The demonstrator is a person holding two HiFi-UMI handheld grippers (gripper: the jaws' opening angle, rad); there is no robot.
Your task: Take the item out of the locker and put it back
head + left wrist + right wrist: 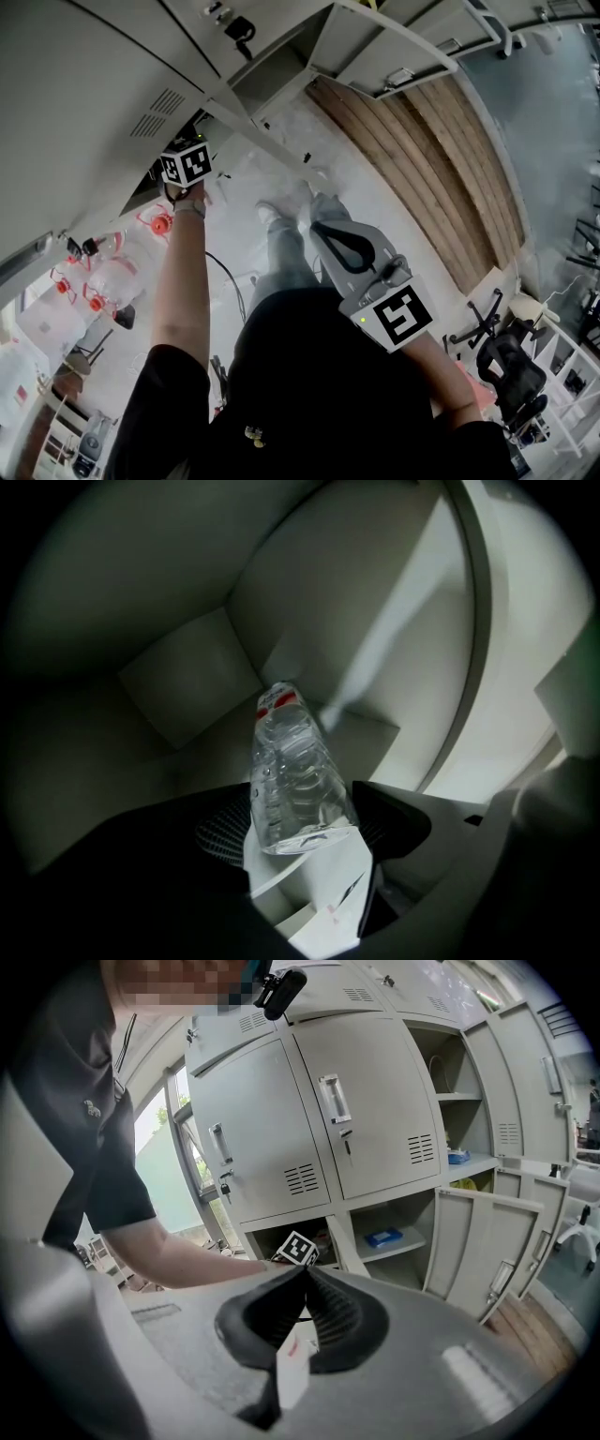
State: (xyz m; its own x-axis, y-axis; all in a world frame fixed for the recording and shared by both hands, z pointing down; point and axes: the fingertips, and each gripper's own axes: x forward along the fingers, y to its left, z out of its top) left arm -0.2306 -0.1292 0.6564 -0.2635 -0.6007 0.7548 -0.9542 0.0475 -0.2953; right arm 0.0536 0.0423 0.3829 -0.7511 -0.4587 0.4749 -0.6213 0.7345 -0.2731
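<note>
the right tool is near the person's body. its jaws are shut tight together. farther out, the person's left arm reaches down into a low box of the grey locker. the left tool is inside that box. its jaws stand wide, one on each side of the bottom end of a clear bottle. they are very close to it but do not seem to squeeze it. the bottle has a red and white label near its top. the top points away, to the back wall of the locker. to the right, the next box holds a small blue thing, and its door hangs open.
</note>
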